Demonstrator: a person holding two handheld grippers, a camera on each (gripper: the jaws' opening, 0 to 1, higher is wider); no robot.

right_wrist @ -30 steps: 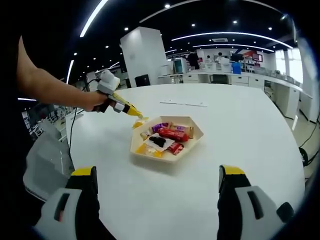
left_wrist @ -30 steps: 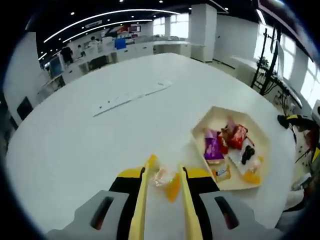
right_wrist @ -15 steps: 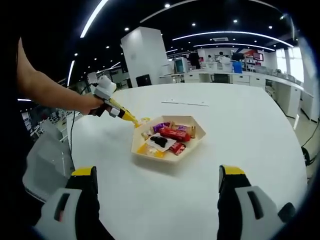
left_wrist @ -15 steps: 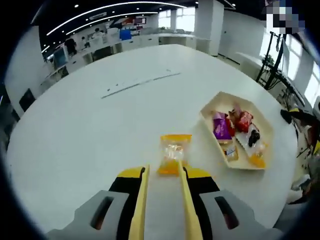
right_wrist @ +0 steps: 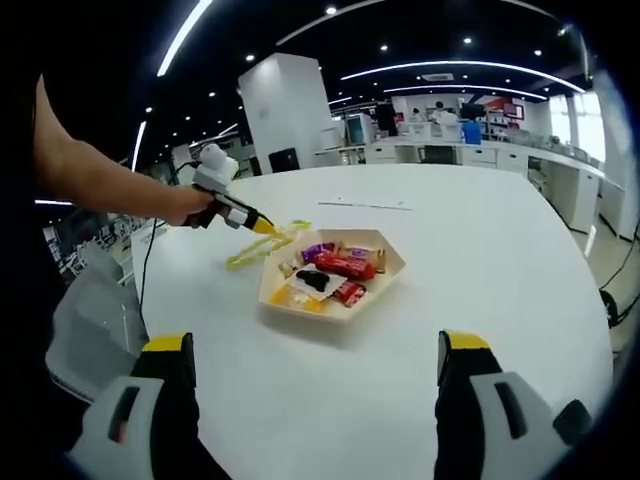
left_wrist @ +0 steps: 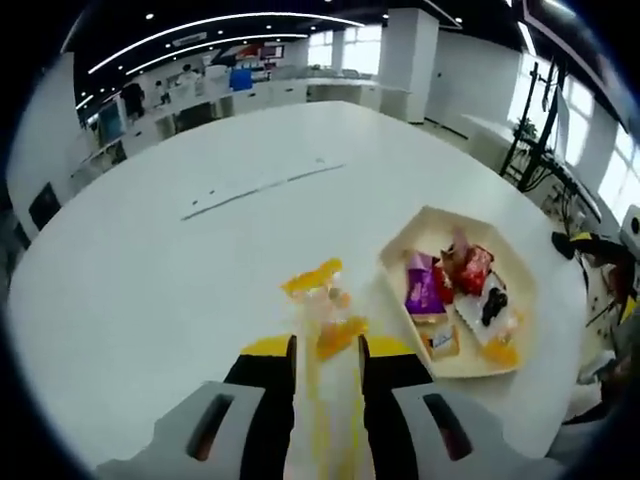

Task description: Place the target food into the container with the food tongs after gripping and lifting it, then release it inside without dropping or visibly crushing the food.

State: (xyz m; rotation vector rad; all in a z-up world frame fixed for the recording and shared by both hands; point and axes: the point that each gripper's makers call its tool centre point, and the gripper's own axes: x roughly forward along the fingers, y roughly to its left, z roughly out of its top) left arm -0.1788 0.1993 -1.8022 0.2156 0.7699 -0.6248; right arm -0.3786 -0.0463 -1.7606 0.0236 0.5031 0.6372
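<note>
My left gripper is shut on yellow food tongs, which run forward between its jaws. At the tongs' tips is an orange-and-clear snack packet, tilted and pinched, left of the tan hexagonal tray. Several wrapped snacks lie in the tray, among them a purple one and a red one. In the right gripper view a hand holds the left gripper, and the blurred tongs lie beside the left rim of the tray. My right gripper is open and holds nothing.
A long white strip lies further back on the round white table. A person's forearm reaches in from the left. A black stand is past the table's right edge, and desks stand far behind.
The left jaws have drawn closer, squeezing the tongs onto the packet, which lay flat ahead of them half a second ago. The right gripper has not moved.
</note>
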